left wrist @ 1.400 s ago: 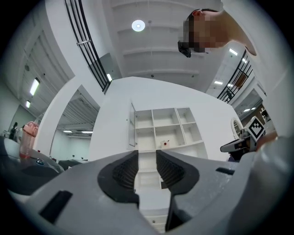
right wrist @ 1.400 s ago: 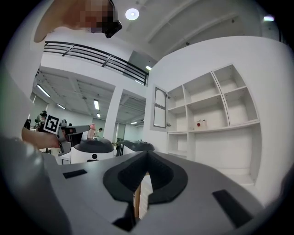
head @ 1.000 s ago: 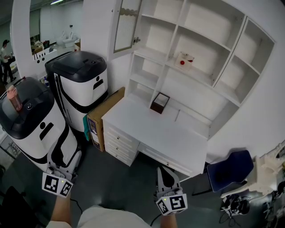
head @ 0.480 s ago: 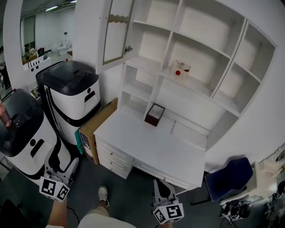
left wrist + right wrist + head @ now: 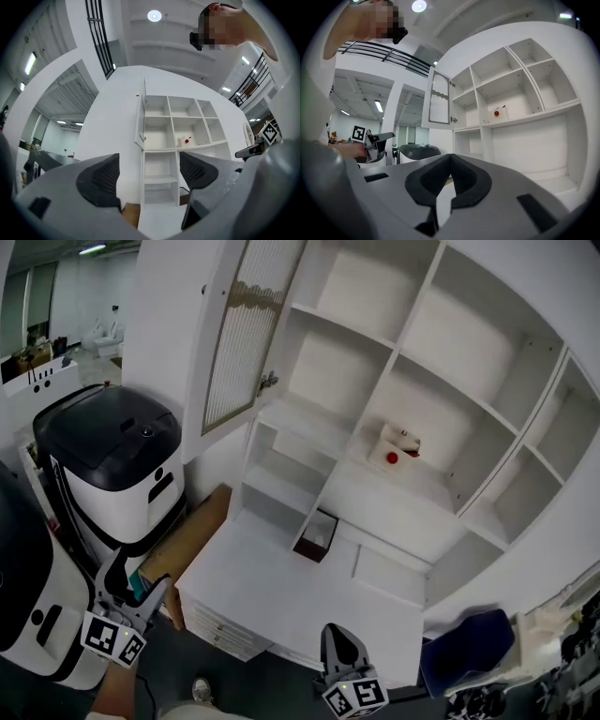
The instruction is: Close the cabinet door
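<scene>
The white cabinet door (image 5: 246, 334), with a ribbed pane, stands swung open at the upper left of the shelf unit (image 5: 441, 418); its small metal handle (image 5: 269, 382) faces the shelves. The left gripper view shows the door (image 5: 142, 117) nearly edge-on, and in the right gripper view the door (image 5: 439, 98) hangs left of the shelves. My left gripper (image 5: 137, 579) is low at the left, well below the door, open; its jaws have just widened, with nothing between them (image 5: 150, 171). My right gripper (image 5: 337, 641) is at the desk's front edge, shut and empty (image 5: 450, 158).
A white desk (image 5: 272, 592) with drawers stands under the shelves, with a small dark open box (image 5: 314, 535) on it. A white item with a red dot (image 5: 398, 448) sits on a shelf. A black-lidded white machine (image 5: 112, 465), a cardboard box (image 5: 183, 545) and a blue chair (image 5: 464, 652) flank the desk.
The cabinet and desk have grown larger in the head view as I came closer. Both grippers have advanced toward the desk. The left jaws look a little wider.
</scene>
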### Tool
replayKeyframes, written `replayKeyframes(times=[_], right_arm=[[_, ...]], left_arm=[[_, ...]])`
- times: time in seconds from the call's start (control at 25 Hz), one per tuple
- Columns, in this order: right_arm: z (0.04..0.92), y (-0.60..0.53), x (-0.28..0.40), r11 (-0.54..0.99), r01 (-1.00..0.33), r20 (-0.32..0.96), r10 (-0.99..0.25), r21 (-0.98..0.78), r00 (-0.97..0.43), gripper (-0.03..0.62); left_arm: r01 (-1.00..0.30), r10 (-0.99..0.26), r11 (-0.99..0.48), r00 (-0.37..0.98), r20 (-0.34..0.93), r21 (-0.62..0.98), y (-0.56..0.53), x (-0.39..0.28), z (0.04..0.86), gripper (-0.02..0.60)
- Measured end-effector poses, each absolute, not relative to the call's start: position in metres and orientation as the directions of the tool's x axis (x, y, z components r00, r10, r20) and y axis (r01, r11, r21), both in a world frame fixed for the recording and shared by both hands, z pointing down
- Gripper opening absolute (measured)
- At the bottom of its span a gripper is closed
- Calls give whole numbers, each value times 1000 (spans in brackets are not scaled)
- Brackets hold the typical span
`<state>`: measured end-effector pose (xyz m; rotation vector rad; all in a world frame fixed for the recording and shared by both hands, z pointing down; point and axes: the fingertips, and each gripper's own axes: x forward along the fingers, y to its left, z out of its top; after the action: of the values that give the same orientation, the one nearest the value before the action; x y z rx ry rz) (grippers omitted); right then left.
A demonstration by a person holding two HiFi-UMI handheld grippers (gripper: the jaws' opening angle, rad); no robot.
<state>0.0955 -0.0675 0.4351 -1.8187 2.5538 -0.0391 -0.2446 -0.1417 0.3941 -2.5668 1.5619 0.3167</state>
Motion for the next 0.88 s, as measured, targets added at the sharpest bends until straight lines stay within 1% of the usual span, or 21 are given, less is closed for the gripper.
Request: replayKeyframes(times=[0.2, 0.4, 0.76, 0.88], right_arm=[[425, -122, 94, 276, -961, 17, -961, -21, -276, -3], [433, -152, 97, 263, -964, 46, -963, -28, -264, -3], [417, -209, 117, 327, -944, -18, -945, -38, -326, -3], [412, -219, 122, 349, -936, -35, -937, -39, -348, -3]], left_arm=[[-864, -822, -504, 483, -302, -10, -221, -250, 359, 383], [-855, -789, -516, 496, -363, -47, -268, -240, 329, 382], [-867, -776, -490, 480, -409, -87, -291, -222, 291, 382], [-873, -779, -481, 466, -420, -77, -300, -220, 280, 382]])
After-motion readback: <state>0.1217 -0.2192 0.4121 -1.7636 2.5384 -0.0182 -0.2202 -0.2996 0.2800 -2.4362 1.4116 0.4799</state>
